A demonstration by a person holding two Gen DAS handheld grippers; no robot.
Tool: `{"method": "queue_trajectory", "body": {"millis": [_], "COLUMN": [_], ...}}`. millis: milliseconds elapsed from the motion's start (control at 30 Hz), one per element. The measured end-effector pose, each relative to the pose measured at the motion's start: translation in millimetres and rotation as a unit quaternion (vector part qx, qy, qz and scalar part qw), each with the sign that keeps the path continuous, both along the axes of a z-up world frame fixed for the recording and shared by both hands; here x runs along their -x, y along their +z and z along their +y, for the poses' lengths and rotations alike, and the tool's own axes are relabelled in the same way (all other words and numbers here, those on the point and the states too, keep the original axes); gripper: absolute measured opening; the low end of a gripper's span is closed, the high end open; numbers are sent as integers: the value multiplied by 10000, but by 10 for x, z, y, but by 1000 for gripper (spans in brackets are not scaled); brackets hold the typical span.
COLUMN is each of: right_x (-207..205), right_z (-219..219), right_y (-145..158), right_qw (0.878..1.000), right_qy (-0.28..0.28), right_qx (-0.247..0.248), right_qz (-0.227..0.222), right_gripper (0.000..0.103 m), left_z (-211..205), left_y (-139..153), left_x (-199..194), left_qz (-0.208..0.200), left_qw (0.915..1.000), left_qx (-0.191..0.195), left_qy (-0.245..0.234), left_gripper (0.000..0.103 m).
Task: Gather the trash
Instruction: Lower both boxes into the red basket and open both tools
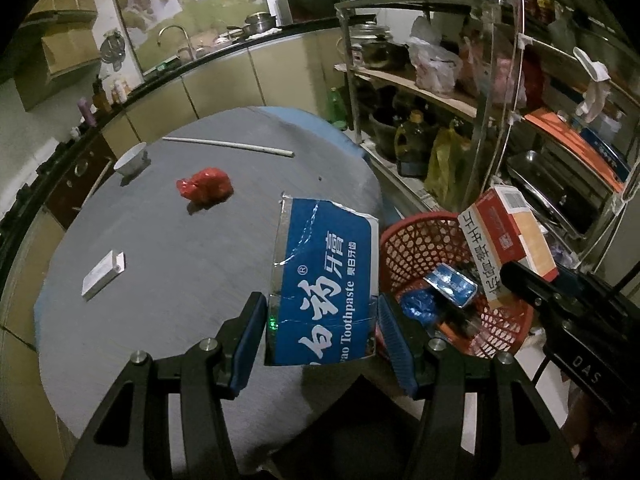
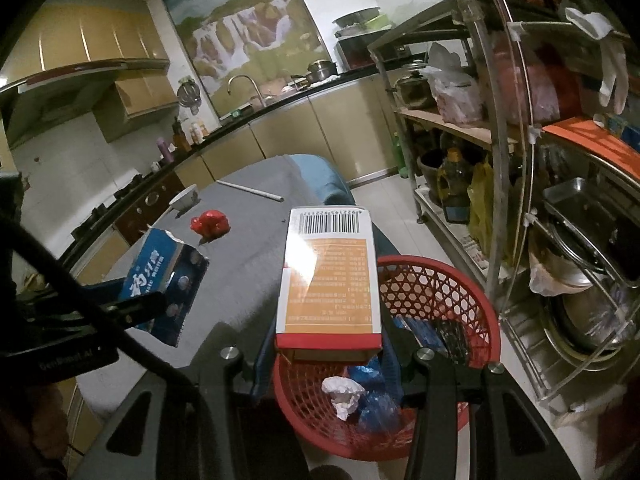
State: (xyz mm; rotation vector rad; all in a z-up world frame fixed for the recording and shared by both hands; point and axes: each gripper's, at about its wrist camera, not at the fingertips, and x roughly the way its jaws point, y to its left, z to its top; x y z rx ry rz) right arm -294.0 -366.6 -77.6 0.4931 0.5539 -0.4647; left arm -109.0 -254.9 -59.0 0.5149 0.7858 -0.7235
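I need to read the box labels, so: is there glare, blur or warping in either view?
Right wrist view: a glare patch whitens the top of the orange-and-white cardboard box. Left wrist view: the blue toothpaste box reads sharp. Both views: dim, fisheye-bent at the edges.

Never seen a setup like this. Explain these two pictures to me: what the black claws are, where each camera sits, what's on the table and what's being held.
There is no robot here. A person carries two hand-held grippers, each with a fisheye camera that looks forward along its jaws.

In the left wrist picture, the left gripper is shut on a blue toothpaste box.

In the right wrist picture, the right gripper is shut on an orange and white carton, above a red basket that stands beside the table and already holds crumpled paper and blue plastic.

On the grey table there remain a red crumpled wrapper, a small white box, a white bowl and a long white stick.
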Motion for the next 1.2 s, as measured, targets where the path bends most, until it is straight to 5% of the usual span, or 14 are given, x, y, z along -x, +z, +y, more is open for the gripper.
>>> {"method": "queue_trajectory", "body": {"millis": [1200], "right_x": [175], "right_z": [-263], "right_y": [-111], "right_qw": [9989], "right_qy": [-362], "right_qx": [-293], "right_qz": [6], "right_gripper": [48], "left_z": [-278], "left_y": [-156], "left_x": [172], "left_qz": [93], "left_qw": [9986], "left_qx": [-294], "left_qy": [-438], "left_gripper": [59]}}
